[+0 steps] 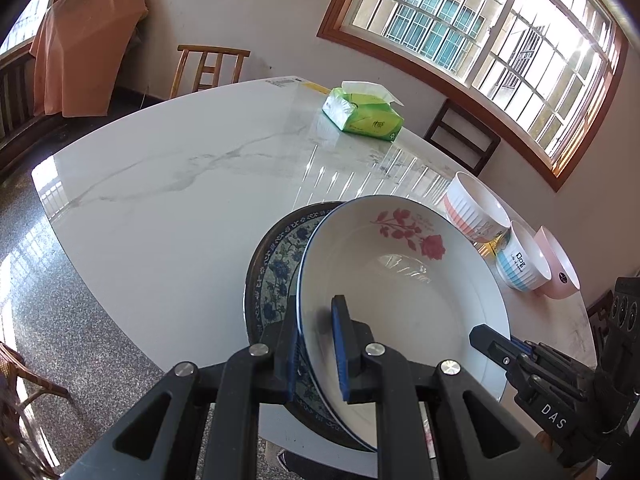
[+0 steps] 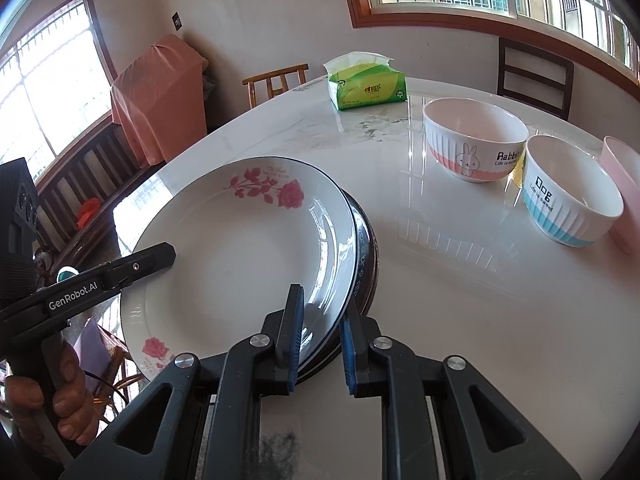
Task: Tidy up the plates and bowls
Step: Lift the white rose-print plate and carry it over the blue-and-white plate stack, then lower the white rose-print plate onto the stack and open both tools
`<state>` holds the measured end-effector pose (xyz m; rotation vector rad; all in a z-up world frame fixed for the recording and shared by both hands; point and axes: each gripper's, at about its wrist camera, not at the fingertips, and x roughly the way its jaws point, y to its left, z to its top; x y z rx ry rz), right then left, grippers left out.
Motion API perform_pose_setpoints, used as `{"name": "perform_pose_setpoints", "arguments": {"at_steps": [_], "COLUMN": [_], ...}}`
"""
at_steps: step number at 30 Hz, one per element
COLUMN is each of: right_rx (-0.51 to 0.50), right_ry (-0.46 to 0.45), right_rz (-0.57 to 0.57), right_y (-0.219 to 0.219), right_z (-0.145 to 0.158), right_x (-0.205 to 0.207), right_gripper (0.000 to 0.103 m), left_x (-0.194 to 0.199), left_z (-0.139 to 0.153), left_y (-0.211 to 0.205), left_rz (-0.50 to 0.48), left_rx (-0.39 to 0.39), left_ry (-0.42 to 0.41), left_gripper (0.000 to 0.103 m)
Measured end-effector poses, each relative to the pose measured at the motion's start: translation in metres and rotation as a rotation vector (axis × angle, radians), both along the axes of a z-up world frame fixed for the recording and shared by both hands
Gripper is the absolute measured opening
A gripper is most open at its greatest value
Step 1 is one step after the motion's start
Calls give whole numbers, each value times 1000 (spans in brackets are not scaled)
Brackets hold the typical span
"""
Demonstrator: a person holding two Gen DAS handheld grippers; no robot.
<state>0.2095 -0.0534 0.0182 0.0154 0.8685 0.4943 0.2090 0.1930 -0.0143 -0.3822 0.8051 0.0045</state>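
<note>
Left gripper [image 1: 316, 344]: my pads clamp the rose plate [image 1: 400, 280] rim, near the tabletop's [image 1: 160, 200] front edge.
Blue-patterned plate [image 1: 272, 276]: under the rose plate; its pattern shows only in my left view.
Right gripper [image 2: 320, 344]: my jaws pinch the same plate's other rim.
My hand [image 2: 60, 400]: seen only from the right view, under "GenRobot.AI".
Bowls: "Rabbit" bowl [image 2: 472, 140], "Dog" bowl [image 2: 568, 192], pink cup [image 2: 624, 192], right edge.
Tissue pack [image 2: 366, 86]: far edge.

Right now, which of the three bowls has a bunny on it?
The bowl with the orange band, farthest from the pink cup-like bowl. The blue-banded bowl in the middle says Dog instead.
</note>
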Motion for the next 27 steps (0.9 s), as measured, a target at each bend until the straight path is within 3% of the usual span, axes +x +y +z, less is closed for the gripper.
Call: {"name": "perform_pose_setpoints", "arguments": {"at_steps": [27], "right_rx": [2], "right_ry": [-13], "right_rz": [-1], "right_y": [4], "right_z": [-3], "right_x": [6], "right_gripper": [17], "left_x": [4], "left_z": [-3], "left_y": [3], "left_rz": [0], "left_rx": [-8], "left_ry": [10], "left_gripper": [15]}}
